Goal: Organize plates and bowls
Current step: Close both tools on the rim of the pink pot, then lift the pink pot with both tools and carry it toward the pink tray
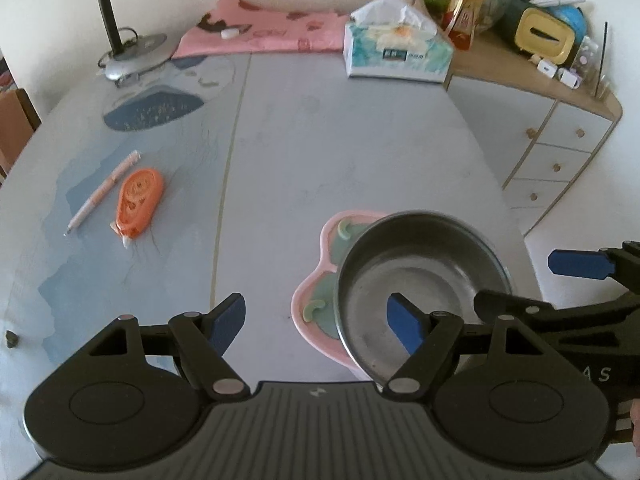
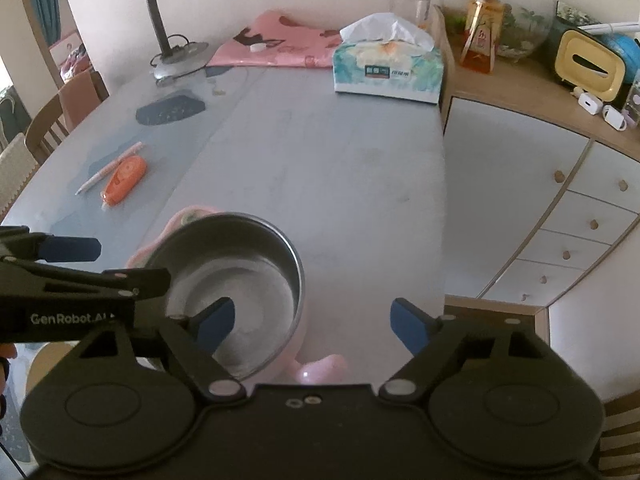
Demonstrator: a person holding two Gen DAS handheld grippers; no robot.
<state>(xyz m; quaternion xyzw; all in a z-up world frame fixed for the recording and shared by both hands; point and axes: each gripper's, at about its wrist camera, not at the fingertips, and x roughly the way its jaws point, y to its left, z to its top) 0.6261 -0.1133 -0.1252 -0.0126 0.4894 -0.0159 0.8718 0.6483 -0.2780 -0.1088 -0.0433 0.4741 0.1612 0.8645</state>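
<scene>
Item: steel bowl [image 1: 420, 276], sitting on the pink plate [image 1: 316, 300] near the table's [image 1: 320, 140] front right edge; the plate is peeking out on the bowl's left and near side.

Tools: your left gripper [image 1: 316, 320] is standing wide and holding nothing, one finger over the bowl's inside, the other over bare table. Your right gripper [image 2: 312, 322] is also wide and empty, its left finger over the bowl's inside, its right finger beyond the rim.

Handling, as I judge it: you are lining up on the rim from both sides. Be straddling the thin wall squarely before squeezing; steel is likely slipping otherwise. Be lifting straight, so the plate is not dragging along.

Clutter: pen [image 1: 104, 192], orange tape dispenser [image 1: 138, 200], tissue box [image 1: 396, 52], all lying well apart.
</scene>
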